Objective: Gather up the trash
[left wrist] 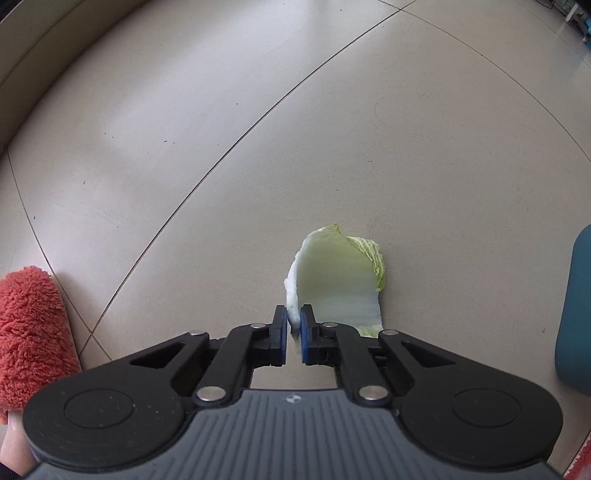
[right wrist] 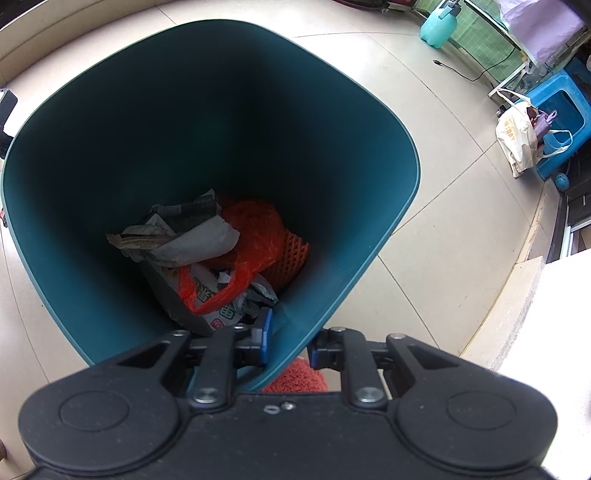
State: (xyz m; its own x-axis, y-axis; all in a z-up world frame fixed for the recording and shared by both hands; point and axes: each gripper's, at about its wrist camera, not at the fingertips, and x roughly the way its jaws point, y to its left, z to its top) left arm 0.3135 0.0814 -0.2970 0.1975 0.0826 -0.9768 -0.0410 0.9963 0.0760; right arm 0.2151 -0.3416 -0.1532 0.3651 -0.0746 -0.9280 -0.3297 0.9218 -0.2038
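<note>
A pale green cabbage leaf point(left wrist: 340, 273) lies on the beige tiled floor in the left wrist view. My left gripper point(left wrist: 294, 325) is shut on the leaf's white left edge, blue pads pressing it from both sides. In the right wrist view, my right gripper point(right wrist: 290, 338) is shut on the near rim of the teal trash bin point(right wrist: 369, 240), one finger inside and one outside the wall. Down in the bin lie crumpled paper point(right wrist: 184, 236), an orange plastic bag point(right wrist: 255, 236) and printed wrappers point(right wrist: 218, 302).
An orange fluffy slipper point(left wrist: 29, 332) sits at the left of the left wrist view, and the bin's teal side point(left wrist: 576, 314) at its right edge. Far right stand a blue stool point(right wrist: 565, 122) with a cloth bag point(right wrist: 517, 136), a teal bottle point(right wrist: 439, 26) and a white ledge point(right wrist: 546, 314).
</note>
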